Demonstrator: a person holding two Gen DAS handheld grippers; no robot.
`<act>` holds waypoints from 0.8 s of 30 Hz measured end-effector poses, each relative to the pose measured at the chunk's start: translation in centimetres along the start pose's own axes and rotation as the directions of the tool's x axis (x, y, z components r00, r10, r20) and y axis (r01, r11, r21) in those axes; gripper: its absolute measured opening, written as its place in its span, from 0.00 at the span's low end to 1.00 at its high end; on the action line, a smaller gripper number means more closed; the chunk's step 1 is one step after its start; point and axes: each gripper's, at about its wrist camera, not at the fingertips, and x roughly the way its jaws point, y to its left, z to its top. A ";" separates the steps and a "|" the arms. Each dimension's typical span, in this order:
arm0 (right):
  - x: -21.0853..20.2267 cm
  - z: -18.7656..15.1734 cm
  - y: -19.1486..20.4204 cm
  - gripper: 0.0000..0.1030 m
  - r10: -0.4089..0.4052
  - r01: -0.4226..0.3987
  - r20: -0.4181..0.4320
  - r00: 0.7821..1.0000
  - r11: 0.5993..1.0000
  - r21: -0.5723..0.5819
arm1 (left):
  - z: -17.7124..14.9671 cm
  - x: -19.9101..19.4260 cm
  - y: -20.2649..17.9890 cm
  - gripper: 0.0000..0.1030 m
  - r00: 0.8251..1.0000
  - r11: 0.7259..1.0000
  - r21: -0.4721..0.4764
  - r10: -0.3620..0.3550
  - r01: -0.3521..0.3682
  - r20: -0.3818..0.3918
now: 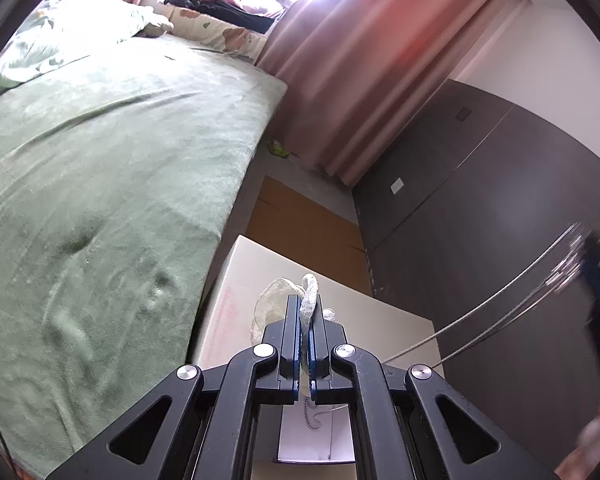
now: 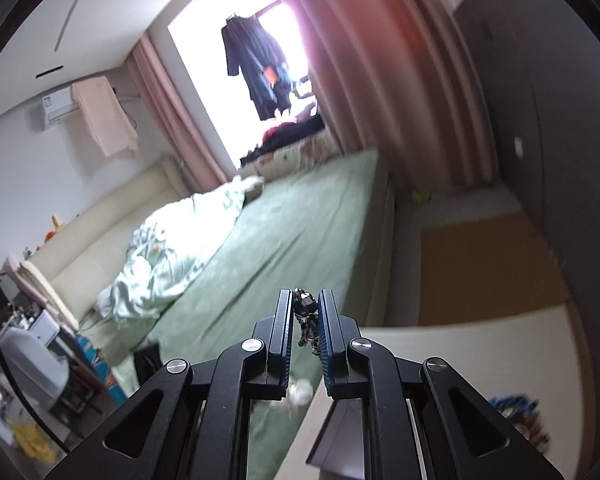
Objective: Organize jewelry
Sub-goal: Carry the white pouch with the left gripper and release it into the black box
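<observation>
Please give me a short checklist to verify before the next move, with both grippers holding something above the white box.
1. Left gripper shut on the clear plastic bag: ok.
2. Right gripper shut on the dark metallic jewelry piece: ok.
3. White box below the left gripper: ok.
4. Chain lying beneath the left gripper, free of tangles: cannot tell.
5. Bag mouth open to receive the jewelry: cannot tell.
</observation>
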 end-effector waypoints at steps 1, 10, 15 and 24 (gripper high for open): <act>0.7 -1.0 -0.6 0.13 0.002 -0.002 -0.021 1.000 1.000 0.012 | -0.1 0.1 -0.1 0.02 1.000 1.000 0.007 0.004 -0.004 -0.003; 5.7 -8.1 -7.3 0.13 0.030 0.003 -0.213 0.976 0.988 0.153 | -1.5 0.9 -1.2 0.02 0.999 0.997 0.075 0.035 -0.033 -0.035; 7.5 -10.0 -9.4 0.14 0.049 0.015 -0.276 0.960 0.974 0.227 | -2.0 1.7 -1.5 0.02 0.997 0.995 0.089 0.051 -0.046 -0.057; 4.9 -9.7 -10.8 0.64 -0.067 0.141 -0.297 0.953 0.962 0.234 | -3.8 3.1 -3.4 0.02 0.994 0.988 0.152 0.058 -0.043 -0.097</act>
